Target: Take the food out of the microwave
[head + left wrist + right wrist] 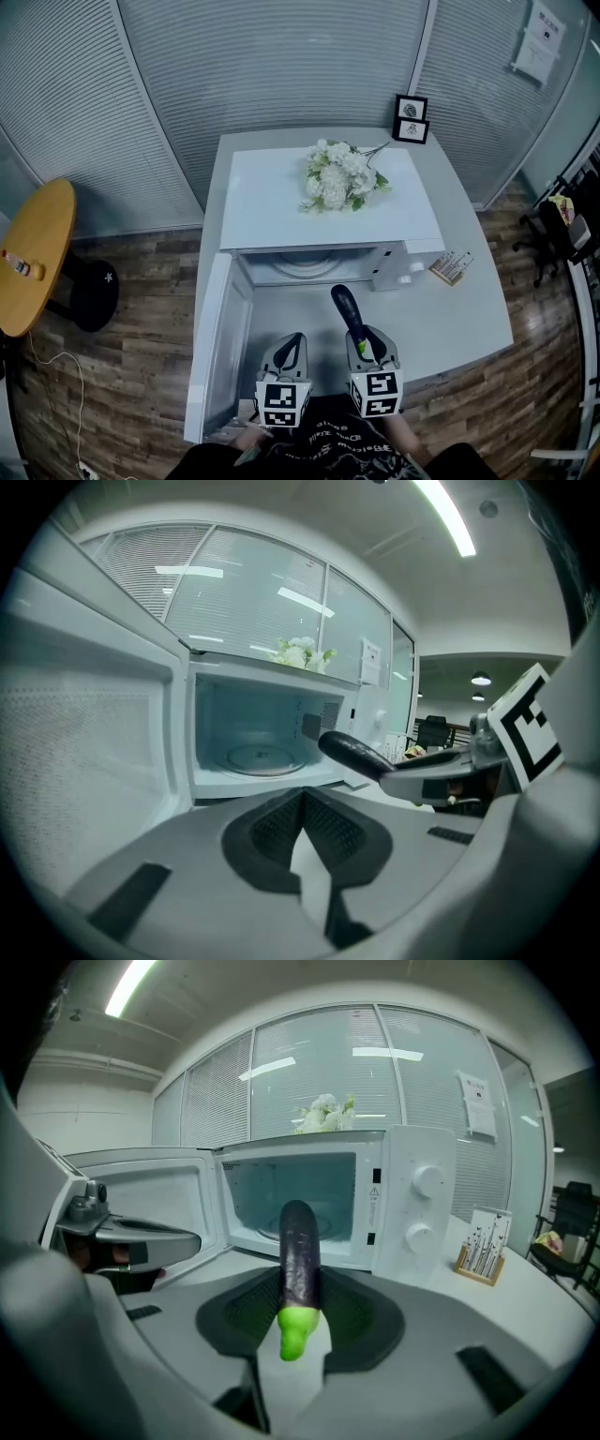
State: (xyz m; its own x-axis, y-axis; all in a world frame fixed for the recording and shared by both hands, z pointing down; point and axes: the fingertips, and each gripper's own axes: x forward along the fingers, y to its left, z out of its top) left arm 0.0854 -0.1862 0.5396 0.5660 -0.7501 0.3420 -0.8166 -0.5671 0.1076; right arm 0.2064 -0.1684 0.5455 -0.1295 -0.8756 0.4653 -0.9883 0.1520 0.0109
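Note:
A dark purple eggplant (300,1252) with a bright green stem sticks forward out of my right gripper (300,1314), which is shut on its stem end. In the head view the eggplant (345,307) points toward the white microwave (328,202), whose door (214,345) hangs open to the left. The microwave cavity (255,733) holds only its glass turntable (255,758). My left gripper (287,354) hovers beside the right gripper (367,349) in front of the cavity; its jaws meet with nothing between them. The left gripper view shows the eggplant (352,754) off to the right.
White flowers (339,176) lie on top of the microwave. A small wooden stand (451,267) sits on the grey table (469,319) right of it, two framed pictures (411,118) at the back. A round wooden table (33,253) stands at the left.

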